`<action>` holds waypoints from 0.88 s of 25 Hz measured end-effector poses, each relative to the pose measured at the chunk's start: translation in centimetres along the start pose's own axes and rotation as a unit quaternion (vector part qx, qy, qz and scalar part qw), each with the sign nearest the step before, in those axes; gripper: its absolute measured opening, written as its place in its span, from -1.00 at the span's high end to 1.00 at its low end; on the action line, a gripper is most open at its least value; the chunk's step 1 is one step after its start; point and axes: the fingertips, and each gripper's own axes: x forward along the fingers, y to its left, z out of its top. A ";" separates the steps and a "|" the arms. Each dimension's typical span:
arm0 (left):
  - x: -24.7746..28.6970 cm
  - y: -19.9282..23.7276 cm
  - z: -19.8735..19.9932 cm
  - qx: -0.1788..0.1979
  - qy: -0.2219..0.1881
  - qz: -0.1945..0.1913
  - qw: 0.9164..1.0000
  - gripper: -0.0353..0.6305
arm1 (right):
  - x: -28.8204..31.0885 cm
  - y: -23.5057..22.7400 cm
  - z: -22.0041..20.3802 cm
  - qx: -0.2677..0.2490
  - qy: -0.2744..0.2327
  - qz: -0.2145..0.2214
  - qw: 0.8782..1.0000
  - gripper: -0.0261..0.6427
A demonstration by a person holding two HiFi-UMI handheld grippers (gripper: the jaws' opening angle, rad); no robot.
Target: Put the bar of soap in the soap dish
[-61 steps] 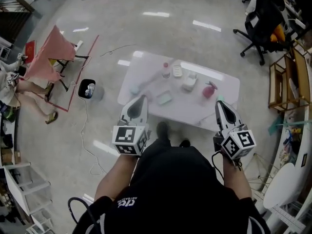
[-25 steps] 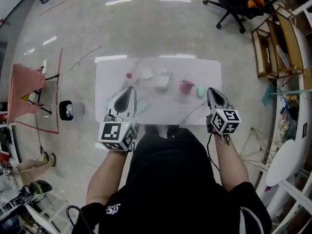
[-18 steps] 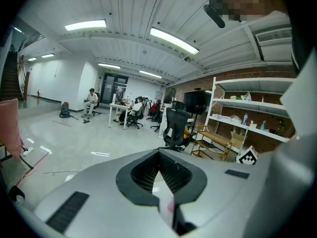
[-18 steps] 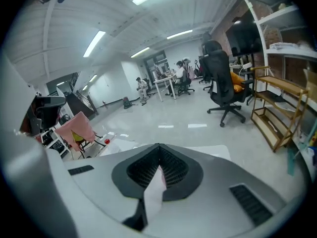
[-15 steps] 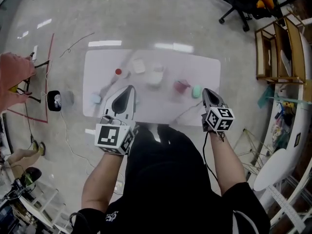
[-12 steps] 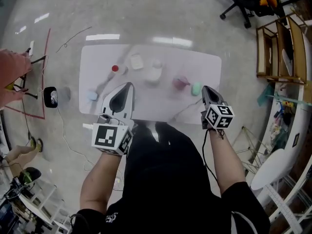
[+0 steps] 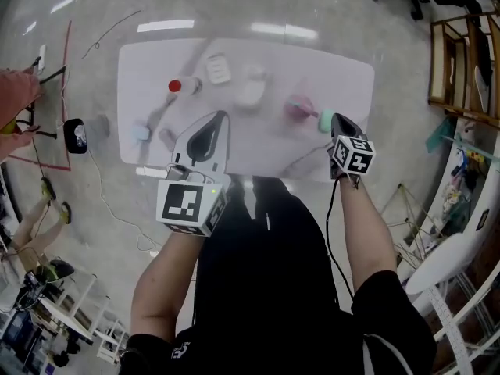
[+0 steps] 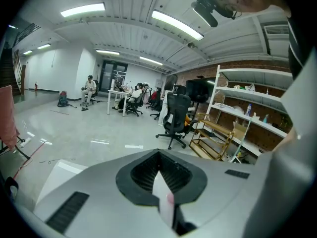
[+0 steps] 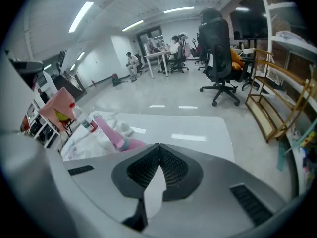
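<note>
Soap, seemingly the green lump, lies on the desk beside the closed, empty right tongs; left tongs likewise.

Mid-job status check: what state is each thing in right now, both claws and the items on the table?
left claw: shut, nothing in it.
right claw: shut, nothing in it.
red-capped bottle: cap on, resting on the table.
pink bottle: on the table, not gripped.
green item: on the table by the right claw's tip, not gripped.
</note>
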 end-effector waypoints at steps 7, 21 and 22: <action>0.3 0.1 -3.1 -0.008 0.034 0.002 0.999 0.87 | 2.8 -0.6 -3.1 -0.039 0.024 -0.008 0.999 0.88; 1.8 -0.9 -6.4 -0.012 0.077 -0.009 0.997 0.87 | 8.7 -3.0 -7.8 -0.082 0.091 -0.045 0.991 0.22; 1.9 -1.0 -6.3 -0.013 0.076 -0.010 0.997 0.87 | 8.9 -3.3 -8.1 -0.085 0.096 -0.051 0.990 0.15</action>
